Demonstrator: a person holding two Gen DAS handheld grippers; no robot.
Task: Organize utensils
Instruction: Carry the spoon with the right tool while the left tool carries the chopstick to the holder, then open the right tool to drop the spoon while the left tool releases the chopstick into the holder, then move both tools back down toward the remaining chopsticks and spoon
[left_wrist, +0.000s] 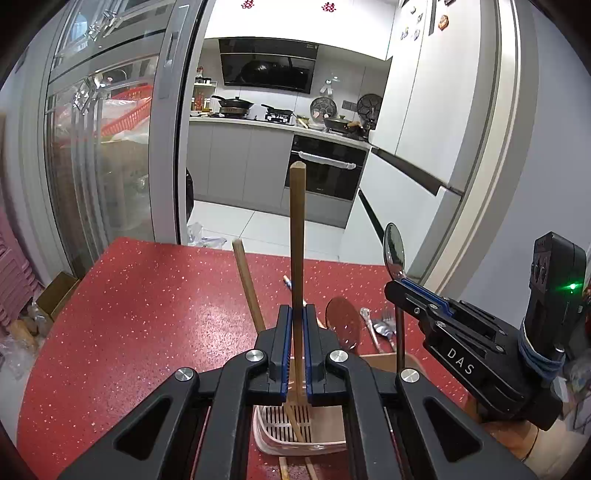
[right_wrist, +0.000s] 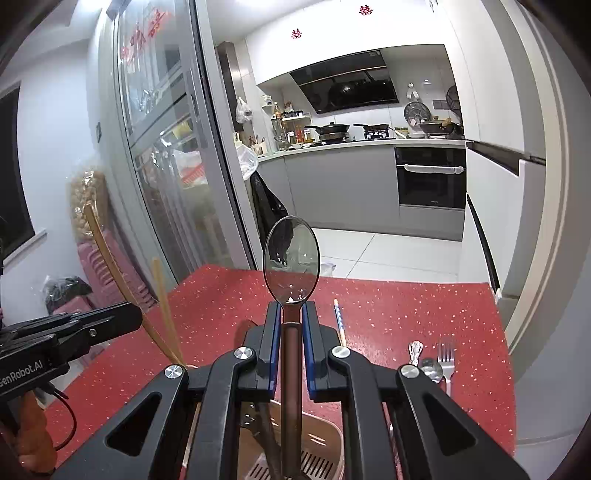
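Chopstick (left_wrist: 296, 236) upright in left claw (left_wrist: 296, 314), spoon (right_wrist: 291, 258) in right claw (right_wrist: 291, 314)

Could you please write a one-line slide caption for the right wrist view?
Right hand-held gripper shut on a metal spoon, bowl up, above the slotted utensil holder on a red table.

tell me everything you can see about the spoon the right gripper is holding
The spoon is shiny metal with a mirror-like oval bowl and a darker, brownish handle. It stands upright, bowl up. The right gripper is shut on its neck, just below the bowl, blue pads on both sides. The handle runs down toward the slotted pinkish holder below; its tip is hidden. In the left wrist view it rises above the red table.
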